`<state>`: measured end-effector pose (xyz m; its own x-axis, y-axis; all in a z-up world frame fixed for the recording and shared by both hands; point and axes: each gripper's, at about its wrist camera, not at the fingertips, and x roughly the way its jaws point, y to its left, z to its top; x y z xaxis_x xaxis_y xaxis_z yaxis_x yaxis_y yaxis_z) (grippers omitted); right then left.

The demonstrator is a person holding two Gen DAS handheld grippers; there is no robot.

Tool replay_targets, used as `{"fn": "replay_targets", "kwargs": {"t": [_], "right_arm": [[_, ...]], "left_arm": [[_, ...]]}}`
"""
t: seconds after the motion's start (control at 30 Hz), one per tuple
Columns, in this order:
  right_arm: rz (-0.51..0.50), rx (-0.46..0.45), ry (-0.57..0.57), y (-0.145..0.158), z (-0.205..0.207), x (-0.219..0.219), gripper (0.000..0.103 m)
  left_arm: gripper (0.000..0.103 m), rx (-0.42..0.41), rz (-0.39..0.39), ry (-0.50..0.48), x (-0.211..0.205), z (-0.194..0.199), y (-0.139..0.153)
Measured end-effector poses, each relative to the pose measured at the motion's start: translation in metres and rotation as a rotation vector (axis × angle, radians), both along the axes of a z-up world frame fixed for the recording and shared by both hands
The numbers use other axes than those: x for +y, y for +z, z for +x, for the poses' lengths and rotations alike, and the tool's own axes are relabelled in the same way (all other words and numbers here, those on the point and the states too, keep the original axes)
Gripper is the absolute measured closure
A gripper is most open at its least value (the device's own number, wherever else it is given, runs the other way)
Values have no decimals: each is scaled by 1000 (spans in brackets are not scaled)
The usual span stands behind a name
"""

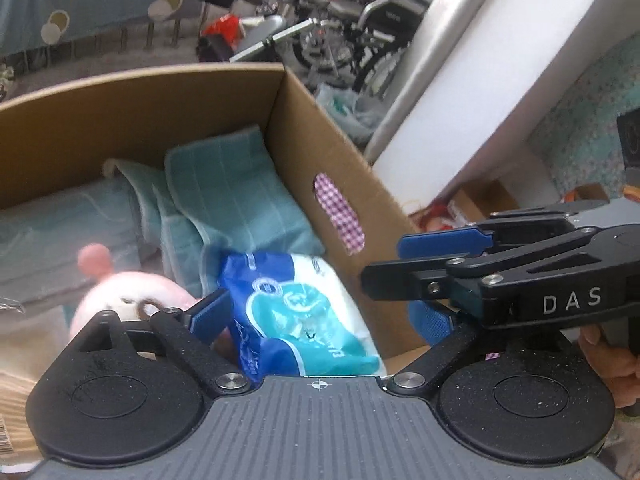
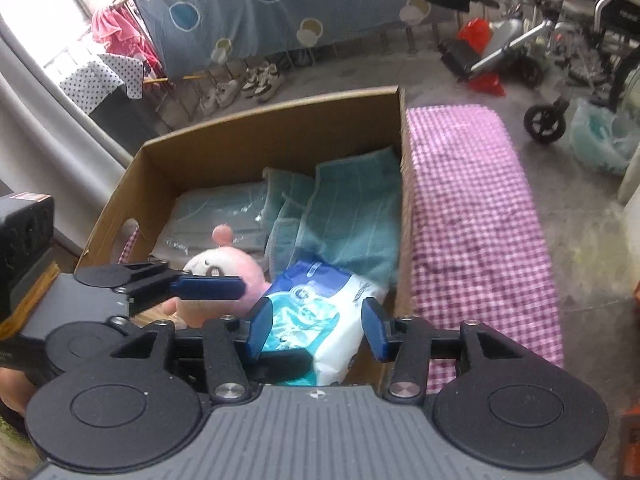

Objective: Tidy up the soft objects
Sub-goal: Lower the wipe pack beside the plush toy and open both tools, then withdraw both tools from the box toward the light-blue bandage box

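Here, a blue-and-white tissue pack (image 2: 320, 320) lies at the near right corner of the cardboard box (image 2: 256, 136), leaning on a teal towel (image 2: 352, 216) with a pink plush toy (image 2: 236, 276) just to its left. The right gripper (image 2: 318, 330) straddles the pack's near end, its jaws parted with a pad on either side and neither visibly pressing. The left gripper (image 1: 320, 316) hangs over the same pack with jaws spread wide, clear of it, its right finger hidden behind the other tool.
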<state>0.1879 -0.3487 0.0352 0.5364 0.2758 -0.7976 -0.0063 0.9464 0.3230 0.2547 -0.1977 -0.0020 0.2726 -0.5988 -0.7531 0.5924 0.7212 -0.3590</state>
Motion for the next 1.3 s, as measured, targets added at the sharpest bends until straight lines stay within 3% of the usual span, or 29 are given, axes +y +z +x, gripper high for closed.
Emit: {"fn": "replay_targets", "kwargs": {"t": [0.13, 0.23, 0.37, 0.5, 0.63, 0.73, 0.8, 0.93, 1.07, 1.3], "right_arm": [[-30, -54, -9, 20, -4, 1, 51], [-48, -93, 25, 33, -3, 11, 57], [-46, -71, 113, 37, 7, 35, 59], [-65, 60, 196, 19, 29, 60, 59], [-123, 283, 237, -20, 60, 76, 59], [-200, 394, 241, -49, 70, 84, 59], [-239, 436, 235, -62, 74, 85, 58], [-224, 469, 200, -61, 81, 86, 57], [-178, 460, 158, -52, 81, 76, 57], [-5, 208, 100, 10, 34, 62, 53]], "left_arm": [[8, -29, -44, 42, 13, -3, 16], [6, -66, -104, 79, 37, -9, 33], [2, -154, -159, 160, 84, -31, 55], [1, -219, -180, 244, 130, -52, 65], [1, -218, -216, 328, 173, -71, 62], [1, -218, -244, 386, 201, -81, 56], [1, -216, -246, 427, 215, -87, 50], [1, -194, -247, 465, 232, -89, 40], [1, -173, -268, 483, 244, -91, 32], [1, -160, -259, 476, 255, -106, 20]]}}
